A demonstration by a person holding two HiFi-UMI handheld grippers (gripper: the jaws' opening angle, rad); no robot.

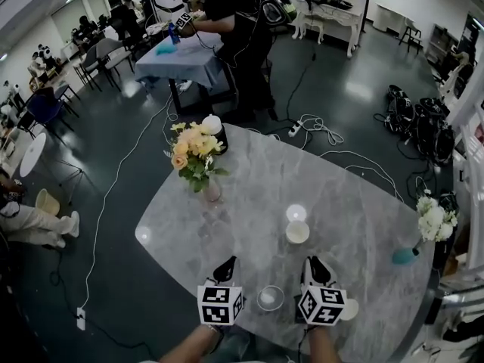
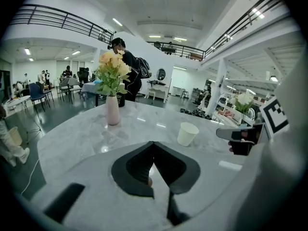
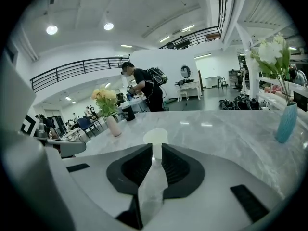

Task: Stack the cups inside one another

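**A:** Near edge first. What do you have?

**B:** Two grippers low over the marble table (image 1: 344,191), a marker cube on each. The left gripper (image 1: 228,266) has its jaws pressed together at the tips with nothing between them. On the right gripper (image 1: 314,264) the jaws are all but together. Only a thin slit is left, and they pinch nothing.

**A:** And the cups?

**B:** I count three, all upright with the mouth up, each standing alone and none inside another. The near cup (image 1: 270,298) sits by the table's near edge, between the two marker cubes. The side cup (image 1: 350,309) is just right of the right gripper's cube and partly hidden by it. The cream cup (image 1: 297,232) stands further in, ahead of the right gripper and apart from its tips. In the right gripper view it lines up with the slit but lies beyond the jaws.

**A:** Anything just past that one?

**B:** A bright round patch on the marble, just beyond it. I cannot tell whether it is a cup or glare.

**A:** What is further across the table?

**B:** On the left there is a pink vase (image 1: 212,193) with yellow flowers (image 1: 193,148). Behind it, at the far rim, stands a dark pot (image 1: 215,133) with a white top. At the right rim a blue vase (image 1: 404,256) holds white flowers (image 1: 436,219).

**A:** And off the table?

**B:** The floor is dark, with white cables (image 1: 318,131) trailing across it. Further back a person (image 1: 234,29) in dark clothes bends over a second table (image 1: 178,60) with a pale blue cloth on it.
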